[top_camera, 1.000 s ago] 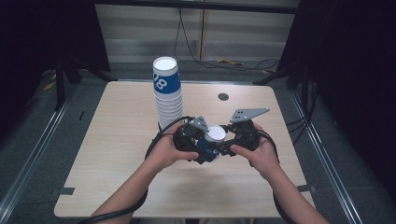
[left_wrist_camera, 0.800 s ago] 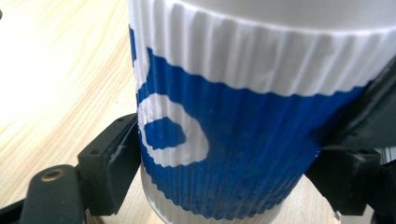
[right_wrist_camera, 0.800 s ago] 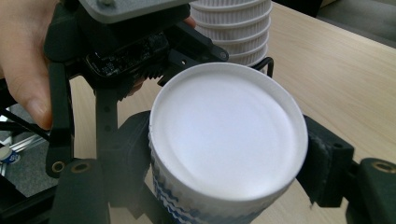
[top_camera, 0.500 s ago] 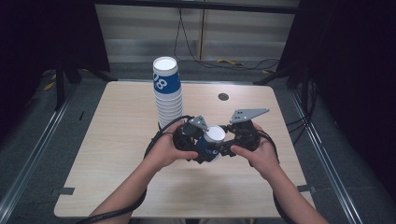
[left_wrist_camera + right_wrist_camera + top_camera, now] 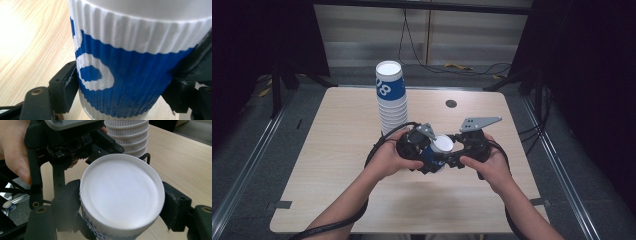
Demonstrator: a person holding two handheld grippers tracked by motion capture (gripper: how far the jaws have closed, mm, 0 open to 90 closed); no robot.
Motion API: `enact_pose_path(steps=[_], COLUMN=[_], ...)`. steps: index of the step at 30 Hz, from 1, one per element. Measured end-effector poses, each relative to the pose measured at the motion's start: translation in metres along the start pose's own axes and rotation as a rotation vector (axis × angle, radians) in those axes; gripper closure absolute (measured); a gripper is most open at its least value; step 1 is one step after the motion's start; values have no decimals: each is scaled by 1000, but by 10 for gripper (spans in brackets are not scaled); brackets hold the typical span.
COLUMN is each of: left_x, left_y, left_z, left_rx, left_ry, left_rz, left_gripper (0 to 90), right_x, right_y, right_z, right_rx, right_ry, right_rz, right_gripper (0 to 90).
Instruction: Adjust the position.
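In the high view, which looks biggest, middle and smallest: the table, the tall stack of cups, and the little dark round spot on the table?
1. Table, biggest.
2. Stack of cups, in the middle.
3. Dark round spot, smallest.

We are seeing a ribbed white cup [image 5: 130,62] carrying a blue band with white figures, its flat end [image 5: 121,191] plain white. We are seeing matching white-and-blue cups in the stack [image 5: 391,97] on the pale wood-grain table [image 5: 337,145], and black gripper jaws
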State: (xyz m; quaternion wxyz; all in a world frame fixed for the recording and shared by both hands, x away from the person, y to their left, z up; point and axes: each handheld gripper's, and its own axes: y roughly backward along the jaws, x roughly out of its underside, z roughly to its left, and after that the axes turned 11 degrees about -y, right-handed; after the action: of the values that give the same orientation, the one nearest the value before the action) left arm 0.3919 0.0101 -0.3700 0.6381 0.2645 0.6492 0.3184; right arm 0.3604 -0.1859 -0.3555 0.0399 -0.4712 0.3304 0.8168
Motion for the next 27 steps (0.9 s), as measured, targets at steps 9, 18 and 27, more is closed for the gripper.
enact_pose_path(steps=[9, 18, 27], left_x=[-1, 0, 4], left_y=[-2, 0, 0], left_z=[0, 1, 2], left_rx=[-4, -42, -35], left_ry=[-12, -9, 0], left_rz=[16, -16, -23], left_gripper=[223, 163, 146], right_x=[1, 0, 1], right_y=[0, 5, 10], right_z=[-2, -4, -5], right_rx=[-5, 3, 5], right_ry=[-9, -17, -19], right_rz=[6, -5, -23], right_gripper=[262, 270, 271])
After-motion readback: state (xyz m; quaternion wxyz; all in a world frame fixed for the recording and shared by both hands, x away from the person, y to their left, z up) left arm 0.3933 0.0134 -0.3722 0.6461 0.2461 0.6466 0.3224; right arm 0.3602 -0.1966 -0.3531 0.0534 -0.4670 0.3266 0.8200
